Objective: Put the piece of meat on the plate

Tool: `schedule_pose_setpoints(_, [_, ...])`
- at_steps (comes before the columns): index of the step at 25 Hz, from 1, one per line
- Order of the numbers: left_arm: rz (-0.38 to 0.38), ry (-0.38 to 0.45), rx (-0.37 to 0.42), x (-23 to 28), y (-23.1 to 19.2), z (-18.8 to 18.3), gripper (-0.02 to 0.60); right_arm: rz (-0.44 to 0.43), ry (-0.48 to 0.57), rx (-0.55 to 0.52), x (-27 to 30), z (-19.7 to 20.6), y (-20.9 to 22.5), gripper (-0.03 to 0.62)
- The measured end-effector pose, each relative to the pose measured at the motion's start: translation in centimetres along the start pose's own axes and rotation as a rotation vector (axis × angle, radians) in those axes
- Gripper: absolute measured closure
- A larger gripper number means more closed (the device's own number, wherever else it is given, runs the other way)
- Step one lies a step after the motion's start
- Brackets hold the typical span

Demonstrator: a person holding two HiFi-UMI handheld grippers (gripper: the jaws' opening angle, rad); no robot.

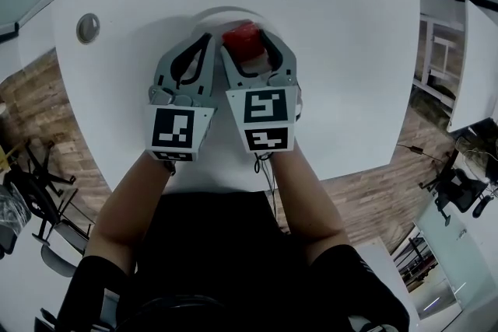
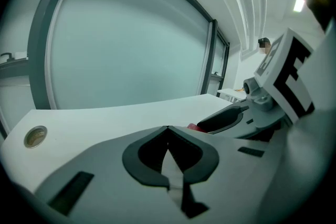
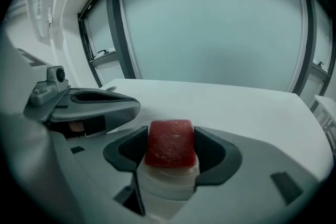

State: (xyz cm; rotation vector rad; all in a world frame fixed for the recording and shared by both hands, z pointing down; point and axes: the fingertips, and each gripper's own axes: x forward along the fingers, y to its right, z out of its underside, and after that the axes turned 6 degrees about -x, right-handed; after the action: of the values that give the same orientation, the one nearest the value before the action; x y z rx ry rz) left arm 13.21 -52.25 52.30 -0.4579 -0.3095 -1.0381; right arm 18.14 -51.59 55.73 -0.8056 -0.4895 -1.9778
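A red block of meat (image 1: 241,38) (image 3: 170,143) is clamped between the jaws of my right gripper (image 1: 247,43) (image 3: 171,140). It hangs just over a white plate (image 1: 204,14) (image 3: 168,187) on the white table, and I cannot tell whether it touches the plate. My left gripper (image 1: 207,38) (image 2: 168,129) is close beside it on the left, shut with nothing in it. From the left gripper view only a sliver of the meat (image 2: 193,126) shows behind the right gripper's jaw. The grippers hide most of the plate.
A round metal grommet (image 1: 88,28) (image 2: 35,136) sits in the table top at the far left. The table's near edge is right in front of the person's body. Chairs (image 1: 23,183) stand on the wood floor at left, and another white table (image 1: 478,74) is at right.
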Motion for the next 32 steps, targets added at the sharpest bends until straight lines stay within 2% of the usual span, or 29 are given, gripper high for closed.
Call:
schedule_pose_setpoints(12, [-0.007,0.005,-0.011,-0.1,-0.1,-0.1,0.578,0.010,-0.007,-0.021,0.1,0.2,-0.2,0.315])
schedule_pose_setpoints(26, [-0.005,0.046,0.011,-1.8,0.2,-2.0,0.578,0.033,0.090,0.001,-2.3,-1.9,0.1,0.316])
schedule_pose_setpoints(29, [0.008,0.060,0.022,-2.6,0.8,-2.6,0.578,0.070,0.144,0.012,-3.8,-2.7,0.3,0.447])
schedule_pose_setpoints(32, [0.021,0.074,0.040,-3.7,1.5,-3.1,0.578,0.098,0.214,0.043,-5.7,-3.6,0.4,0.488])
